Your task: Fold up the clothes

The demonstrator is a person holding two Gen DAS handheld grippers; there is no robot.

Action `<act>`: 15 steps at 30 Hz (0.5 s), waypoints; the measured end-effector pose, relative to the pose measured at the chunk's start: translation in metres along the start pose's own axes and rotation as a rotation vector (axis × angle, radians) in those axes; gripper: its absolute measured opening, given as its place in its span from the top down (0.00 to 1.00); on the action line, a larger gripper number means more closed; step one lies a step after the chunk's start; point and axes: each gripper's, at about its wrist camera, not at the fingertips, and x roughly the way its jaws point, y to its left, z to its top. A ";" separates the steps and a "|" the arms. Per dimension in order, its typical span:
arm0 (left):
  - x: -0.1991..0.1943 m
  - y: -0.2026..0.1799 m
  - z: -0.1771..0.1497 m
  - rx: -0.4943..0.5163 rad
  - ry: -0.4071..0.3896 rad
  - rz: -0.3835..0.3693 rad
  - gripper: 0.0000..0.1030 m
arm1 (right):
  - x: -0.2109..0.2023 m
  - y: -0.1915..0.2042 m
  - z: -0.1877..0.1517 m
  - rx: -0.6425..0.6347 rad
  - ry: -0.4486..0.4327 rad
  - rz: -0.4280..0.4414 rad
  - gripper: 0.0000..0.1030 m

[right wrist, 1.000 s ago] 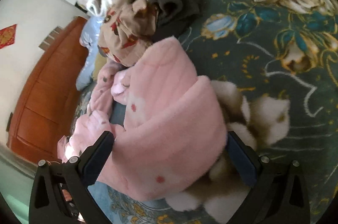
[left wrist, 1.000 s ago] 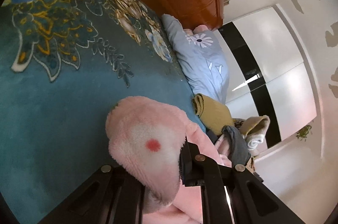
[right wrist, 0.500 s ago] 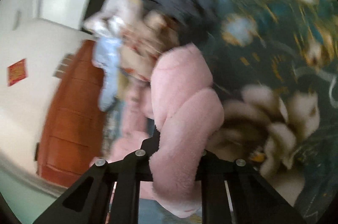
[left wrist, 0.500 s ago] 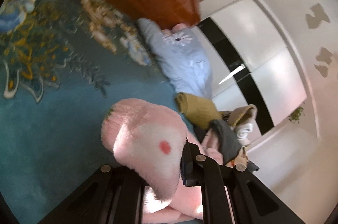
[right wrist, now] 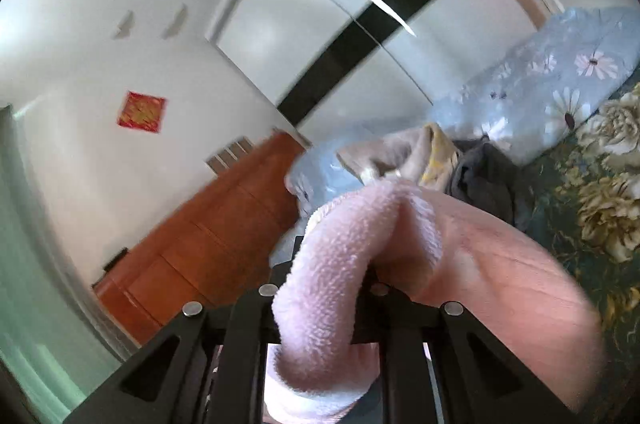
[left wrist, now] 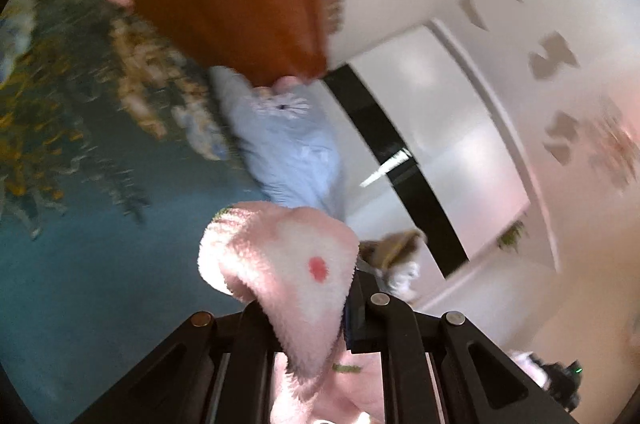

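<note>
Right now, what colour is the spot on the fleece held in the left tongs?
Red, on a white patch of the fluffy pink fleece garment; clearest in the left wrist view.

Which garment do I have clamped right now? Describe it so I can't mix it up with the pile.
On the teal floral bedspread, ahead of the blue daisy pillow, it is the fluffy pink fleece garment with red dots. Unlike the grey and beige clothes behind, it is pinched in both grippers.

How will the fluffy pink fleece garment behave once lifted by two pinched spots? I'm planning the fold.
Probably floppy: the fluffy pink fleece garment droops over the right gripper instead of holding shape. Likely light for its bulk, since a small pinch in the left gripper carries a thick fold. The plush pile looks grippy, so slipping seems unlikely.
</note>
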 end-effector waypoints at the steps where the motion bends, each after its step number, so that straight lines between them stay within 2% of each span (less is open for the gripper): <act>1: -0.001 0.008 0.002 -0.020 -0.004 0.023 0.89 | 0.022 -0.001 0.000 0.001 0.023 -0.020 0.86; 5: -0.008 0.027 0.011 -0.047 -0.031 0.127 0.89 | 0.114 -0.004 0.003 0.007 0.113 -0.098 0.86; 10: -0.007 0.042 0.015 -0.070 -0.047 0.220 0.89 | 0.214 0.000 -0.004 0.032 0.135 -0.133 0.86; 12: -0.004 0.050 0.016 -0.081 -0.045 0.259 0.89 | 0.248 0.003 -0.013 0.011 0.187 -0.153 0.86; 15: 0.000 0.062 0.015 -0.115 -0.033 0.277 0.89 | 0.283 0.008 -0.031 -0.046 0.279 -0.172 0.78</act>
